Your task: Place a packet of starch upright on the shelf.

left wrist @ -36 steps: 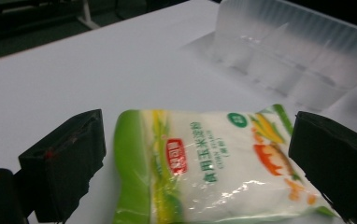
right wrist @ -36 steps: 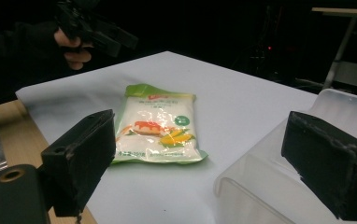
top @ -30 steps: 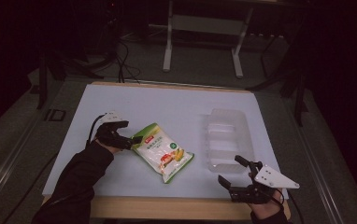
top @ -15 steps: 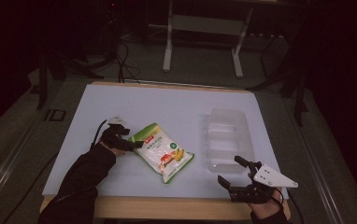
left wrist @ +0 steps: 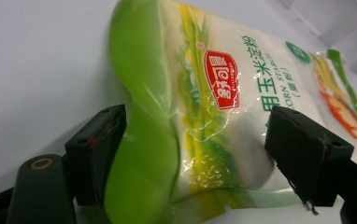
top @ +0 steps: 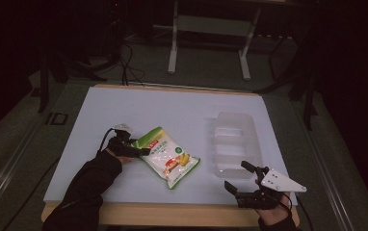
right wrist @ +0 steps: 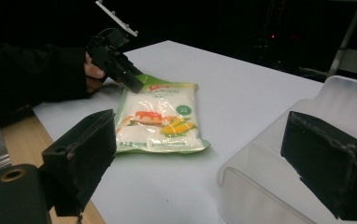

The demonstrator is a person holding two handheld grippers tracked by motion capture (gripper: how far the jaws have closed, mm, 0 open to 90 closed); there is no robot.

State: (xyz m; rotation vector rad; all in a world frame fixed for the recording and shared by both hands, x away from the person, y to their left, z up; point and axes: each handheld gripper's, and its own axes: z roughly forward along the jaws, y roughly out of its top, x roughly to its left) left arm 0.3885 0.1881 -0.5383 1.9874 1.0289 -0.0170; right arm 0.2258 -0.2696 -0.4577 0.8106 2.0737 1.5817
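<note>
A white and green bag of corn starch (top: 170, 156) lies flat on the white table top (top: 172, 106), left of centre. My left gripper (top: 141, 147) is at the bag's upper left end. In the left gripper view its jaws stand wide apart with the bag's green top edge (left wrist: 144, 140) between them, the left jaw against the buckled edge. My right gripper (top: 236, 174) hovers open near the front edge, just in front of a clear plastic container (top: 232, 139). In the right gripper view the bag (right wrist: 160, 119) lies ahead, with the left gripper (right wrist: 127, 77) at its far end.
The clear container (right wrist: 279, 186) stands on the right half of the table, close to my right gripper's right jaw. The wooden front edge (top: 172, 214) runs below both hands. Beyond the table stand a metal frame and cables on a dark floor.
My left gripper has moved a little right and toward the bag, so the bag's top edge now sits between its jaws. The right gripper has barely moved.
</note>
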